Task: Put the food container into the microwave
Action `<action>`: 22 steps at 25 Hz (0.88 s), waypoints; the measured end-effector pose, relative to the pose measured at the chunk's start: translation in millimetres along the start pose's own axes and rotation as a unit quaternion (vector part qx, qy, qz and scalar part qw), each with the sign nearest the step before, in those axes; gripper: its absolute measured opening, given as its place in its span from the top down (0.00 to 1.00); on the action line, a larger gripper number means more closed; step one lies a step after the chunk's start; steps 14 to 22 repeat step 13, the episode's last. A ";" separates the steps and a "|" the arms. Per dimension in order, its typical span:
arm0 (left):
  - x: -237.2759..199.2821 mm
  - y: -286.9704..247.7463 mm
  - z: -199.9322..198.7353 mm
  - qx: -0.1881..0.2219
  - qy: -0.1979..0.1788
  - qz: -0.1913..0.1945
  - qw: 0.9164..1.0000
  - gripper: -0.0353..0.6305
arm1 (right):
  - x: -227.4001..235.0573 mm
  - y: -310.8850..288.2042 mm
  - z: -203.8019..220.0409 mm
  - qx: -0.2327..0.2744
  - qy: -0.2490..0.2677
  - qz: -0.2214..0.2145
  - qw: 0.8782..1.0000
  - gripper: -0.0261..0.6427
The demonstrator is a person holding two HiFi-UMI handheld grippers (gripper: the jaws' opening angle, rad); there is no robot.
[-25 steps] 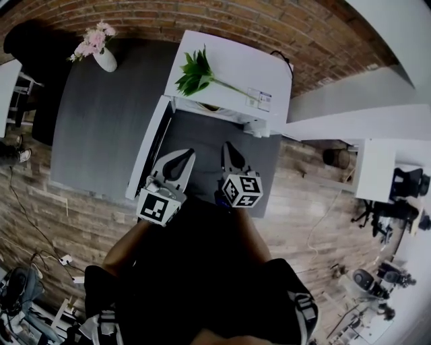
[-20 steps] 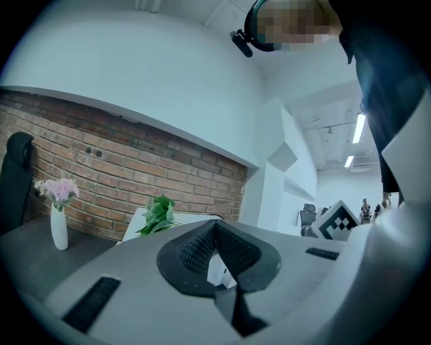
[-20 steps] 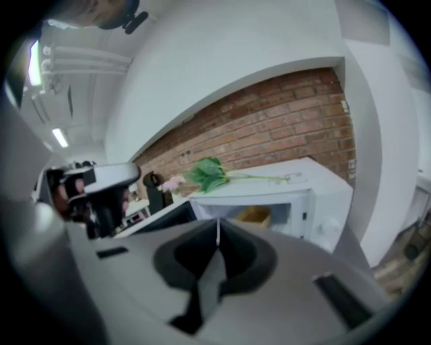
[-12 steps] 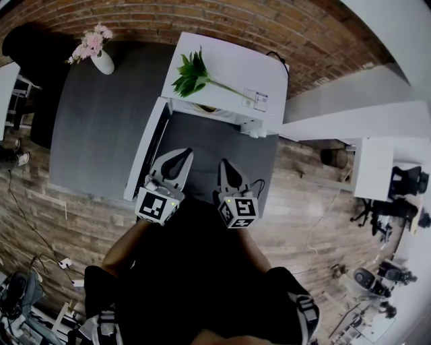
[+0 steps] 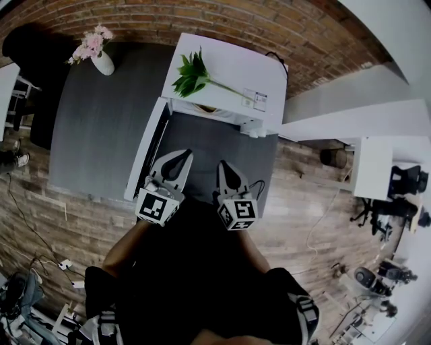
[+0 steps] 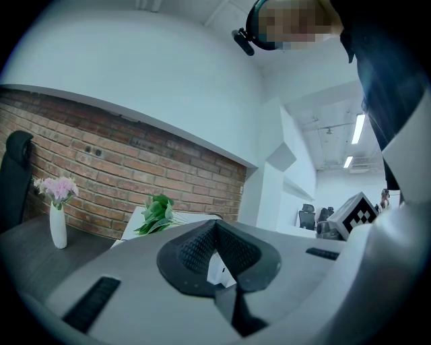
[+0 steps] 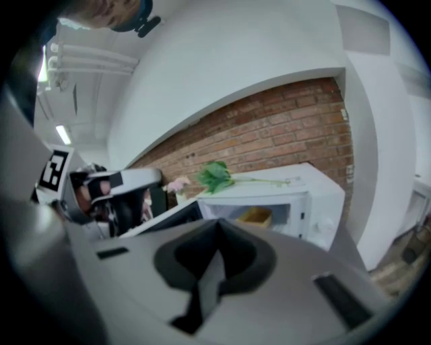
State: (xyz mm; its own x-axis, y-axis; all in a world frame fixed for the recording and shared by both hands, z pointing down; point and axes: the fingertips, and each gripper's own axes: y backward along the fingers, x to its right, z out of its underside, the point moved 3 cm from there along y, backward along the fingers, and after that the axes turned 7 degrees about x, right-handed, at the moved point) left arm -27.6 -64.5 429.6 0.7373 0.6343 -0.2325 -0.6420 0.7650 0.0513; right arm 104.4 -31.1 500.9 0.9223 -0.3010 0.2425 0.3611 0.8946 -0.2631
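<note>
The white microwave [image 5: 229, 67] stands at the back with its door [image 5: 145, 151] swung open to the left. In the right gripper view a yellow food container [image 7: 256, 215] sits inside the microwave [image 7: 316, 202] cavity. My left gripper [image 5: 176, 159] and right gripper [image 5: 225, 168] hover side by side close to my body, in front of the open microwave and well short of it. Both are shut with nothing between their jaws. The left gripper's tips [image 6: 215, 226] point toward the brick wall, and the right gripper's tips [image 7: 217, 226] point at the microwave.
A green leafy sprig [image 5: 194, 73] lies on top of the microwave. A white vase with pink flowers [image 5: 101, 55] stands on the grey table [image 5: 101, 128] to the left. A brick wall [image 5: 168, 17] runs behind. Wooden floor and office chairs [image 5: 404, 189] lie to the right.
The right gripper has drawn back toward my body and turned slightly. The left gripper has barely moved. Both stay shut and empty.
</note>
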 end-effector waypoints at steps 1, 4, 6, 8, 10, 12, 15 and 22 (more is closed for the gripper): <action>0.0 0.4 0.5 0.000 0.000 0.000 1.000 0.89 | -0.5 0.1 0.4 -0.001 0.000 -0.001 1.000 0.91; 0.2 2.1 1.7 -0.001 0.001 0.000 1.000 0.89 | -1.6 0.9 1.2 -0.002 0.000 -0.001 1.000 0.91; -0.2 2.7 2.0 -0.002 0.001 -0.001 1.000 0.89 | -1.3 1.3 1.2 0.000 0.001 0.001 1.000 0.91; -0.6 3.0 1.2 -0.001 0.002 -0.001 1.000 0.89 | -1.5 1.0 0.1 0.002 0.003 0.002 1.000 0.91; -1.0 2.9 0.7 0.000 0.003 0.000 1.000 0.89 | -2.0 0.7 0.7 0.001 0.003 0.002 1.000 0.91; -1.3 2.8 0.9 -0.001 0.002 0.001 1.000 0.89 | -2.5 0.1 1.1 0.000 0.003 0.001 1.000 0.91; -1.5 2.7 1.2 -0.001 0.001 0.001 1.000 0.89 | -2.9 -0.2 1.2 0.000 0.003 0.001 1.000 0.91; -1.5 2.7 1.2 -0.001 0.001 0.001 1.000 0.89 | -2.9 -0.2 1.2 0.000 0.003 0.001 1.000 0.91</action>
